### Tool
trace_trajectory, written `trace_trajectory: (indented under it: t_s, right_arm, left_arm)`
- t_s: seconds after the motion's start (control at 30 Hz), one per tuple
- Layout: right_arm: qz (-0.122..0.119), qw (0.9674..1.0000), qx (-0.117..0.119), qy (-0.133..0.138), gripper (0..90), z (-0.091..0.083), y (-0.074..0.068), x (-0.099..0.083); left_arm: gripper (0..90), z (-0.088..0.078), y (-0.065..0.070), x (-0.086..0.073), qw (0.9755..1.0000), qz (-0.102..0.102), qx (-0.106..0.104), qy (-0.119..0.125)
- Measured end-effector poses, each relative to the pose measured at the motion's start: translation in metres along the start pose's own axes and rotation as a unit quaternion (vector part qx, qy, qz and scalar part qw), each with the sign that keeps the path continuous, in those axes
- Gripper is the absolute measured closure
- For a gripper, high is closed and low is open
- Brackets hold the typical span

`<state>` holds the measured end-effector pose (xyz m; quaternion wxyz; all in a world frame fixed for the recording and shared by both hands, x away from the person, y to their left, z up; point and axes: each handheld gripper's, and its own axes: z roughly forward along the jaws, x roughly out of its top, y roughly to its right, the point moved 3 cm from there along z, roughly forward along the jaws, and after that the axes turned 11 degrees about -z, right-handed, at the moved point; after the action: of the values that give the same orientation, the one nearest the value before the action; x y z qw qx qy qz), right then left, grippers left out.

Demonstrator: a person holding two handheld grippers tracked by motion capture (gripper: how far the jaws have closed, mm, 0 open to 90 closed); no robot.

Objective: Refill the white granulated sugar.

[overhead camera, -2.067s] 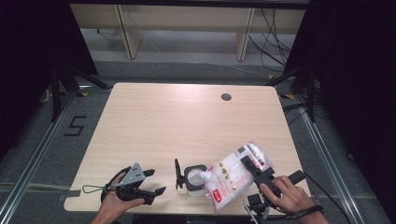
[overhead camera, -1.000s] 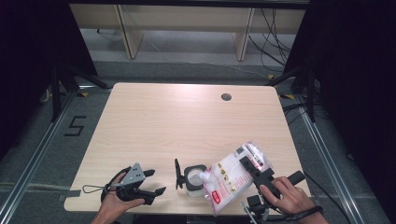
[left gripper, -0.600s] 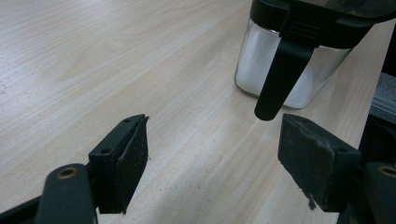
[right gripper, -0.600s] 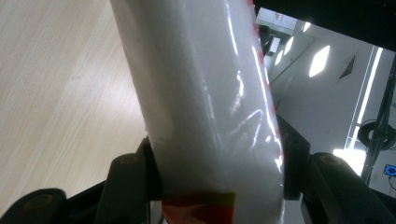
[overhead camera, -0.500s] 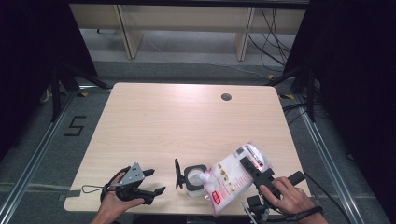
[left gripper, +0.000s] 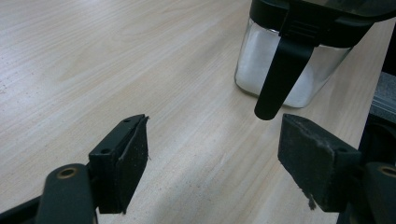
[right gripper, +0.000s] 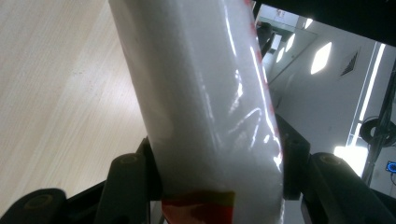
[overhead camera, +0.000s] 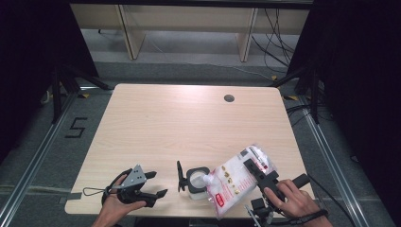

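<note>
High view showed my left gripper [overhead camera: 153, 184] resting near the front left of the pale wooden table [overhead camera: 189, 123], jaws spread apart with nothing between them. Just right of it stood the square clear glass jar with a black flip lid [overhead camera: 196, 182], partly filled with white granules. Over its mouth I tilted the soft clear plastic bag of white granules with red printing [overhead camera: 234, 177], clamped across its upper end in my right gripper [overhead camera: 257, 171]. I judged the bag heavy, floppy and slick; gripping high across its width, not the sagging middle, seemed safest.
</note>
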<state>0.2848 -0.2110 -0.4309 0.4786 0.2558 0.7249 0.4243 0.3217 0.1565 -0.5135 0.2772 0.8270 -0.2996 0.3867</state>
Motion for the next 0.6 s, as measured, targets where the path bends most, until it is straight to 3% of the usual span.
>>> trace_trajectory:
  t_s: [0.03,0.13,0.27,0.3,0.43,0.47,0.57,0.6]
  right_arm:
    - [-0.021,0.9997,-0.010,0.012,51.9,0.0025,0.0047,0.0005]
    - [-0.019,0.9997,-0.010,0.011,51.9,0.0019,0.0043,0.0006]
    - [-0.009,1.0000,-0.002,0.004,51.9,0.0007,0.0021,0.0004]
    - [-0.008,0.9999,-0.005,0.006,51.8,0.0009,0.0023,0.0004]
    - [-0.006,1.0000,-0.001,0.004,51.9,0.0008,0.0013,0.0010]
    - [-0.006,1.0000,-0.002,0.004,51.8,0.0008,0.0013,0.0009]
    - [-0.009,0.9999,-0.008,0.006,51.9,0.0013,0.0031,0.0002]
    - [-0.010,0.9999,-0.008,0.006,51.9,0.0012,0.0032,0.0001]
  left_arm:
    - [23.8,0.0000,-0.0001,0.0005,1.0000,0.004,-0.002,0.002]
    - [23.8,0.0003,0.0009,-0.0003,1.0000,-0.004,-0.003,0.001]
    - [23.8,-0.0002,0.0001,0.0003,1.0000,0.004,-0.002,0.001]
    - [23.8,0.0004,0.0010,-0.0004,1.0000,-0.005,-0.004,0.003]
    - [23.8,-0.0003,-0.0006,0.0009,0.9999,0.011,-0.002,0.002]
    - [23.8,0.0000,0.0003,-0.0002,1.0000,-0.003,0.000,-0.001]
    - [23.8,0.0015,0.0015,-0.0002,1.0000,-0.006,-0.004,0.004]
    - [23.8,0.0012,0.0011,-0.0001,1.0000,0.001,-0.004,0.001]
